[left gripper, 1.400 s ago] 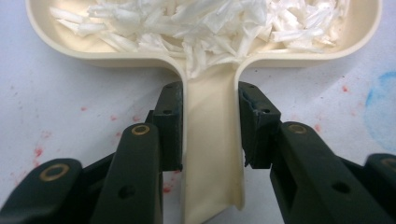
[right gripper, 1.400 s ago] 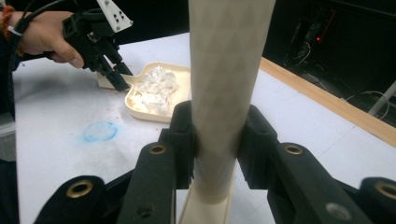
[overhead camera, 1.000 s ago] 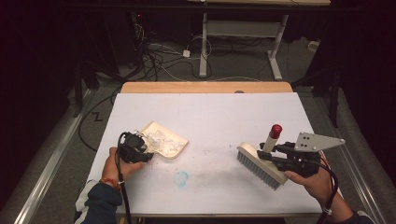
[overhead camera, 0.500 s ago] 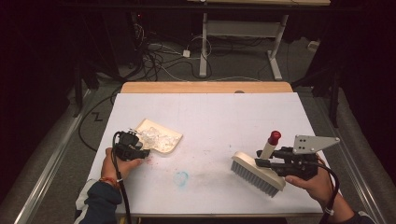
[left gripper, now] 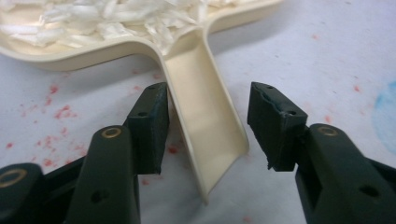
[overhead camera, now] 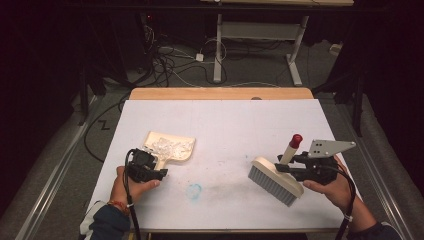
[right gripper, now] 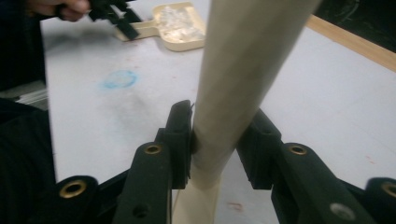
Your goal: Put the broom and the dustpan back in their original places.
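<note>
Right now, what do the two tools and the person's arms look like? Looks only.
Both tools are black, with two blocky ribbed jaws and brass-coloured pivot pins. The right tool carries a grey three-cornered plate with small holes; the left tool has none visible. A black cable trails from each. Dark blue sleeves; a red band on the left wrist.

In the left tool view, the top edge is cutting off most of the cream plastic dustpan [left gripper: 140, 44] and its heap of white shredded scraps [left gripper: 107, 21]. In the right tool view, the cream brush handle [right gripper: 243, 79] is running out past the top edge, blurred by closeness, and its bristled head is lying out of frame. In the high view, the blue smudge [overhead camera: 194, 190] on the white tabletop [overhead camera: 225, 125] is showing too small to identify.
</note>
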`<state>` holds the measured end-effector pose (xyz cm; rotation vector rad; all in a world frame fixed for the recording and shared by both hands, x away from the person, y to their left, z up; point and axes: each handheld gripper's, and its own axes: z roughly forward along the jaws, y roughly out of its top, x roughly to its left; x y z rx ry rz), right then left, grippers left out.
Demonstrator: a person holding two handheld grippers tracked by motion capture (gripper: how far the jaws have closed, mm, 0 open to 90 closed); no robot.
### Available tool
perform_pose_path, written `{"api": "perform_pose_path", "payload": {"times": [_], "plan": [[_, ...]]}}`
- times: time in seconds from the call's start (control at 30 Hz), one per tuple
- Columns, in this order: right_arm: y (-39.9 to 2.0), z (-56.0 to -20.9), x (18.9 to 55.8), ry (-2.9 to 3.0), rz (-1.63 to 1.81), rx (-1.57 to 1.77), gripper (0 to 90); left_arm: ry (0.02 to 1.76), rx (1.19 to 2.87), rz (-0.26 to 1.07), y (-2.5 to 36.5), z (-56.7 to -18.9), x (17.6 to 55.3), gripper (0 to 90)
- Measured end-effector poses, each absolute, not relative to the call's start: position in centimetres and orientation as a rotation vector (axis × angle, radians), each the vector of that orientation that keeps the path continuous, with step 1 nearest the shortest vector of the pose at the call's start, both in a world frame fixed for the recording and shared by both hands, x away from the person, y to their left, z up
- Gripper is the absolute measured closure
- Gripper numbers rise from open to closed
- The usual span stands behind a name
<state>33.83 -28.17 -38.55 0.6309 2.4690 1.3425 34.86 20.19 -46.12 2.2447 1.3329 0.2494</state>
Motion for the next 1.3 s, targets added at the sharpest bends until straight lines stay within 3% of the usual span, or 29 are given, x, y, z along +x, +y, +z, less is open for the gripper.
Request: {"api": "perform_pose_path", "payload": {"times": [0.27,1.0,1.3], "plan": [[-28.8,-38.4,36.0,2.45,1.265,0.699,60.8,1.251,2.235,0.305,20.3,-45.9,32.8,43.6],[-27.3,-38.2,42.1,2.26,1.113,1.026,54.5,1.214,2.282,0.321,19.8,-47.0,32.1,51.2],[-25.2,-39.2,45.8,2.261,0.977,1.046,52.1,1.024,2.263,0.465,19.4,-46.1,31.4,36.3]]}}
